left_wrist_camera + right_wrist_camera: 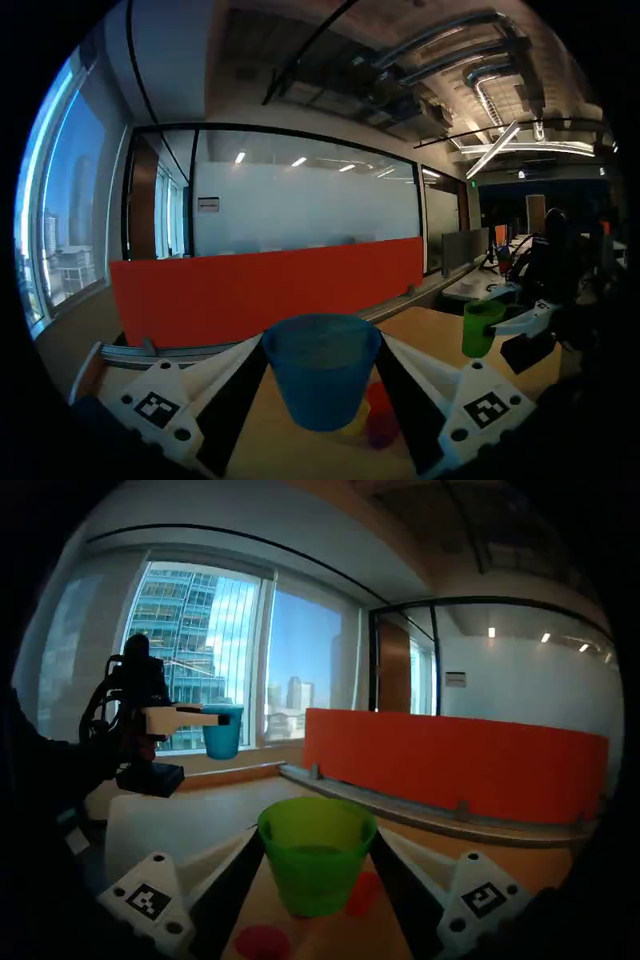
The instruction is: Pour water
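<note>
A blue cup point(322, 368) stands upright between the fingers of my left gripper point(322, 384), which is shut on it above the wooden table point(424, 324). A green cup point(317, 862) holding some liquid is upright in my right gripper point(317, 876), shut on its sides. In the left gripper view the right gripper point(520, 320) with the green cup point(480, 326) hangs at the right. In the right gripper view the left gripper point(180, 718) holds the blue cup point(222, 730) at the left, in front of the window.
Red and yellow round spots point(381, 416) lie on the table under the blue cup; red spots point(262, 942) lie under the green one. An orange divider panel point(456, 756) with a metal rail runs along the table's far edge. A white box point(160, 824) sits at the left.
</note>
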Action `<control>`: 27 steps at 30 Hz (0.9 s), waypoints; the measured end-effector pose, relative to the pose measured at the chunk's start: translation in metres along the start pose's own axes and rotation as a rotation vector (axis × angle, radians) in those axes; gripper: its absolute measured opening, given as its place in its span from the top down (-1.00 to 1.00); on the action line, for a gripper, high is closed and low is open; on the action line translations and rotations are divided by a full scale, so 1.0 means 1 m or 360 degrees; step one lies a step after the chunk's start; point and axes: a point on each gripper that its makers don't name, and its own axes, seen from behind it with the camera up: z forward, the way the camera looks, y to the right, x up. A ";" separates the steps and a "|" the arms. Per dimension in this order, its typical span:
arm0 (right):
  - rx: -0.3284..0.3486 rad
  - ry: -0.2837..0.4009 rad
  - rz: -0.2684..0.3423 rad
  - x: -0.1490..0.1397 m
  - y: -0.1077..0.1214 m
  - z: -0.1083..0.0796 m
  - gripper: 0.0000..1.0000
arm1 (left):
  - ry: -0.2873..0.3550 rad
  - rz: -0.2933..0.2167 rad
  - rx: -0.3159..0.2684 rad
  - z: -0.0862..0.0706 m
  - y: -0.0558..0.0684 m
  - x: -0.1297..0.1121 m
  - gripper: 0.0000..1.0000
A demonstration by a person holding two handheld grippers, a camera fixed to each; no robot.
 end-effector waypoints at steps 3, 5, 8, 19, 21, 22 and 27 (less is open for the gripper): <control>-0.0027 0.0003 0.0007 0.002 0.006 -0.004 -0.80 | -0.0006 0.0008 0.0002 -0.004 0.000 -0.003 -0.75; -0.0040 0.0007 0.0012 0.005 0.009 -0.006 -0.80 | -0.0010 0.0009 0.0004 -0.006 -0.001 -0.005 -0.75; -0.0056 0.0011 0.0011 0.007 0.012 -0.009 -0.80 | -0.0014 0.0009 0.0003 -0.008 -0.002 -0.007 -0.75; -0.0115 0.0001 0.0014 0.006 0.023 -0.019 -0.80 | -0.0008 0.0011 -0.0009 -0.015 -0.004 -0.011 -0.75; -0.0116 0.0002 0.0014 0.007 0.023 -0.019 -0.80 | -0.0012 0.0011 -0.0009 -0.015 -0.004 -0.013 -0.75; -0.0116 0.0002 0.0014 0.007 0.023 -0.019 -0.80 | -0.0015 0.0011 -0.0008 -0.015 -0.004 -0.014 -0.75; -0.0114 -0.0005 0.0015 0.005 0.025 -0.018 -0.80 | -0.0037 0.0015 -0.0024 -0.016 0.000 -0.024 -0.75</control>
